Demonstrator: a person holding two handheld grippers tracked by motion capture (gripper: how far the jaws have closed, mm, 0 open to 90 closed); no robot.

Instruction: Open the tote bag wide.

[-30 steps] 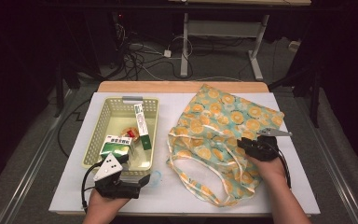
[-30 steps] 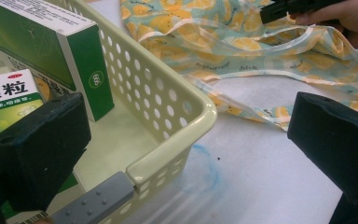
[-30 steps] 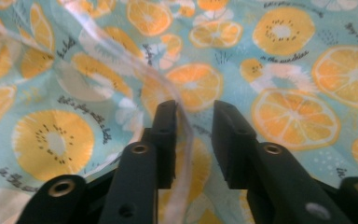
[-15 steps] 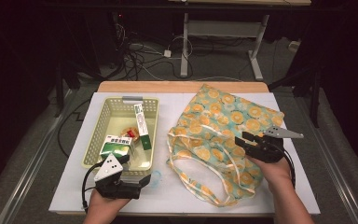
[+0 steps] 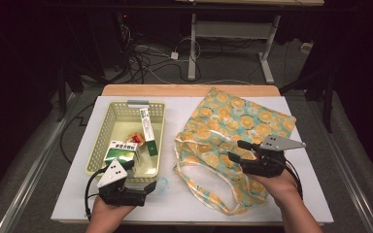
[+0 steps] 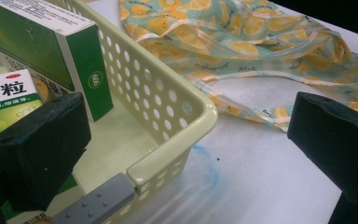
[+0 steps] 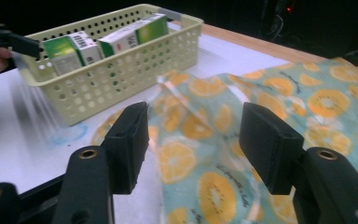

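Observation:
A pale green perforated basket (image 5: 156,145) holds green-and-white medicine boxes (image 5: 121,150) and a long narrow box (image 5: 147,131). Right of it a cloth tote bag (image 5: 233,121) printed with orange slices lies flat on the white table. My left gripper (image 5: 141,175) is open, its jaws straddling the basket's near right corner (image 6: 186,126) without touching it. My right gripper (image 5: 239,151) hovers above the bag's left part (image 7: 196,126). Its jaws have just been opening, and nothing is between them.
The bag's handles (image 5: 209,189) loop toward the table's front edge. A blue smear (image 5: 161,184) marks the white table (image 5: 296,194) beside the basket's corner. A grey handle (image 5: 137,103) tops the basket's far rim. Cables and a stand sit on the floor beyond.
My right gripper has risen off the bag and shifted a little left, with its jaws spread wider. The left gripper and the basket have stayed put.

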